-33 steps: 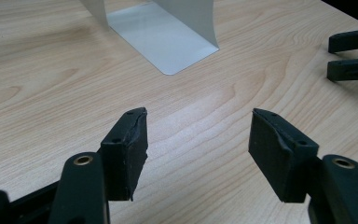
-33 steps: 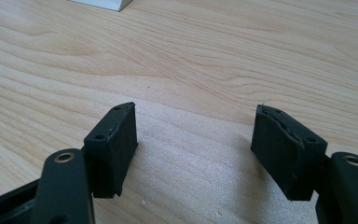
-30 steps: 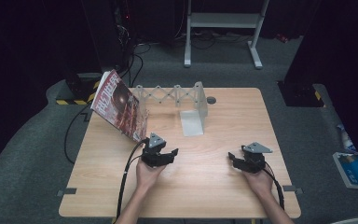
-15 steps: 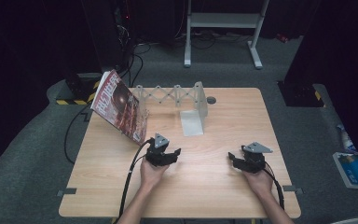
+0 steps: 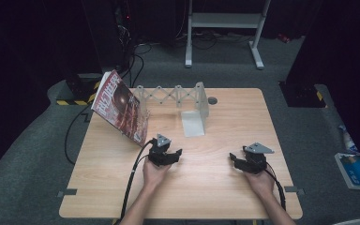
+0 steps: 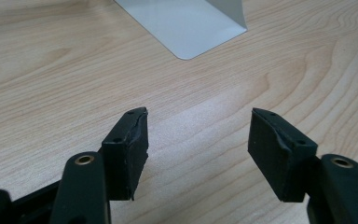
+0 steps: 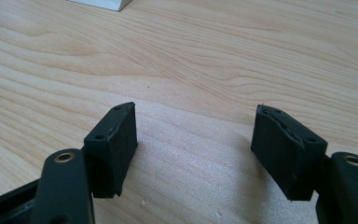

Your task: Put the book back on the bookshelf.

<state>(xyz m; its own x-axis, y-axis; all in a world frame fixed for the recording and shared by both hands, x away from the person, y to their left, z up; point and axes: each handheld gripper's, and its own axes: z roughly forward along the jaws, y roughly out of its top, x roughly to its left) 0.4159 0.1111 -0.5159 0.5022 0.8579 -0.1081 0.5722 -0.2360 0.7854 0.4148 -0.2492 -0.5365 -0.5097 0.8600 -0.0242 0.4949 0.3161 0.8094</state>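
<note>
Because it leans against the expanding rack [image 5: 168,95] at the table's [image 5: 215,187] far left, the magazine [image 5: 121,107] stands tilted with its cover showing, its low corner easy to reach. Just beside that corner, the left gripper [image 5: 167,154] rests with jaws spread and empty, aimed toward the white bookend [image 5: 194,119], probably preparing a grab. Well apart, the right gripper [image 5: 243,161] waits low, likewise spread.

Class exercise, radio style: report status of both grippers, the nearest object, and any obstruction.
Left gripper open, empty, low over table. Right gripper open, empty. Magazine propped against expanding rack, untouched, just beyond the left gripper. Nothing between them.
</note>
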